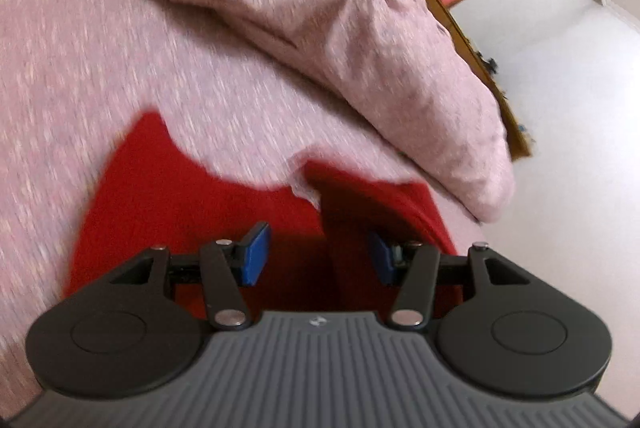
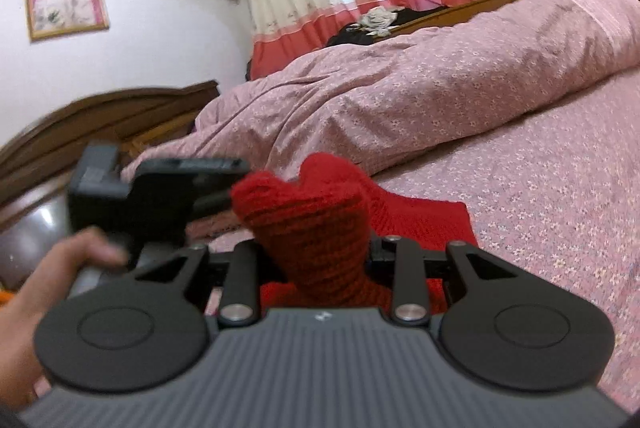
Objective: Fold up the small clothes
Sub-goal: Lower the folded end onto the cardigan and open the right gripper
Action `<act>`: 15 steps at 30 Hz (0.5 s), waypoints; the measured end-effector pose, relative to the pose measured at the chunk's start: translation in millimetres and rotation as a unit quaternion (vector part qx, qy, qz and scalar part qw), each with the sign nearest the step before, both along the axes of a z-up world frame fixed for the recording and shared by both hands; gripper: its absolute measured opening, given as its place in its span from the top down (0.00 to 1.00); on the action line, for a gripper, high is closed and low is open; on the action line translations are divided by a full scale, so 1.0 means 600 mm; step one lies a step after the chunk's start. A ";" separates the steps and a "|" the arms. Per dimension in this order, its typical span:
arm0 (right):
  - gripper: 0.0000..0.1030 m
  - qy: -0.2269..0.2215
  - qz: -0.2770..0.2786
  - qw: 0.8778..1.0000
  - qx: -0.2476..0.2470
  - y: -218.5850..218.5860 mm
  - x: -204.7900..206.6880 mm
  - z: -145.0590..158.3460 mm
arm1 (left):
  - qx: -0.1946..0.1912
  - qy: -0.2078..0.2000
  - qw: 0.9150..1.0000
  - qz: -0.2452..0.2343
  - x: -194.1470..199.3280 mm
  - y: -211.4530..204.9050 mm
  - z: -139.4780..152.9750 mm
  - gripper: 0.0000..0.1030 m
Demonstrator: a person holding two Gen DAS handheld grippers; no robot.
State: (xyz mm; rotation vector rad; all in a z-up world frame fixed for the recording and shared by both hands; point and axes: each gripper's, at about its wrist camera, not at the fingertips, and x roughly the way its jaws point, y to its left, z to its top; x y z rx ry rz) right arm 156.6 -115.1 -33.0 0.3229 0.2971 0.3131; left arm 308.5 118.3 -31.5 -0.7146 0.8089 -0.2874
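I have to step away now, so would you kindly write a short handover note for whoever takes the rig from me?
Right claw: shut on a bunched fold of the red knitted garment, lifted off the bed.
Left claw: open, blue pads apart, nothing pinched; it hovers over the garment's flat part.
The rest of the garment lies on the pink floral bedsheet, beside the rumpled quilt.
Done: one part raised. Left: lay it over, smooth it, finish the fold.
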 end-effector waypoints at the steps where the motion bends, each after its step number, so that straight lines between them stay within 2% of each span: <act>1: 0.68 -0.001 0.005 1.000 -0.014 0.008 0.001 0.000 | 0.012 -0.003 1.000 0.007 0.007 0.004 0.002 0.43; 6: 0.68 0.004 0.034 0.995 -0.098 0.072 0.022 -0.016 | 0.053 0.021 0.998 0.032 0.019 0.044 -0.014 0.43; 9: 0.64 0.025 0.051 0.988 -0.141 0.110 0.036 -0.031 | 0.079 0.024 0.996 0.043 -0.004 0.072 -0.028 0.43; 12: 0.61 0.016 0.044 0.981 -0.189 0.138 0.027 -0.037 | 0.108 0.017 0.993 0.044 -0.042 0.093 -0.040 0.43; 15: 0.59 0.020 0.037 0.978 -0.206 0.146 0.017 -0.032 | 0.143 0.015 0.989 0.036 -0.084 0.100 -0.050 0.43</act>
